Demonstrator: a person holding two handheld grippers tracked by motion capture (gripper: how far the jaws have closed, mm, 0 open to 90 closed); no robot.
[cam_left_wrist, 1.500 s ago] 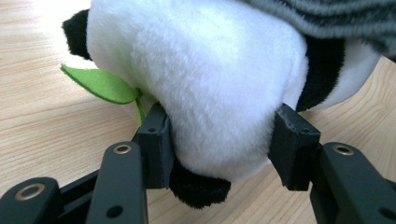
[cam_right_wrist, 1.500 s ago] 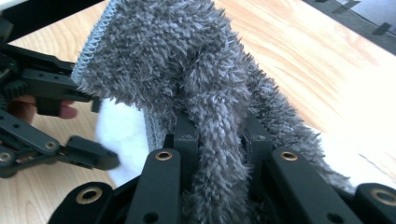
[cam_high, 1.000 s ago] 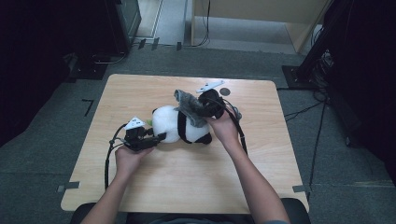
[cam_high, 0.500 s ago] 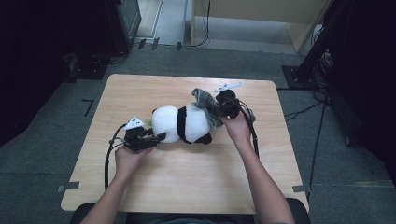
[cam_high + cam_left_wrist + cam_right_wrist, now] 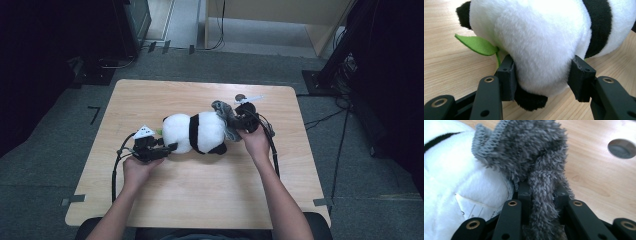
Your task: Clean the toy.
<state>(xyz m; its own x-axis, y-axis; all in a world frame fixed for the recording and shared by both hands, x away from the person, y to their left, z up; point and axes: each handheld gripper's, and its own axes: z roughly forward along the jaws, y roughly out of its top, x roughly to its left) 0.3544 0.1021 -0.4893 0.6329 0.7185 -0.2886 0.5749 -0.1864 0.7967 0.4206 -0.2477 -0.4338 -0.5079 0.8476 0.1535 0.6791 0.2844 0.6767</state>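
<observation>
- Plush black-and-white panda toy (image 5: pixel 197 132) lying on its side at the middle of the light wooden table (image 5: pixel 200 200), green felt leaf (image 5: pixel 475 45) sticking out beside its white end.
- Left gripper (image 5: pixel 167 148) clamped on the panda's white rounded end, pads (image 5: pixel 507 75) sunk into the fur on both sides, jaws only partly apart around the stuffing.
- Right gripper (image 5: pixel 243 121) pinched nearly shut on a fuzzy grey knitted garment (image 5: pixel 534 157), one thick strand squeezed between the jaws, the ribbed edge draped against the panda's far end.
- Likely step in hand: drawing the grey knit over the toy's body.
- Risk: knit slipping out of the narrow pinch if pulled hard, since just a fold is caught.
- Risk: soft stuffing squirming out of the left clamp under a sideways tug, letting the panda slide or roll on the smooth wood.
- Risk: ribbed edge snagging on a black limb and bunching up instead of stretching over.
- Round cable hole (image 5: pixel 622 148) in the tabletop close behind, a possible catch for loose fabric.
</observation>
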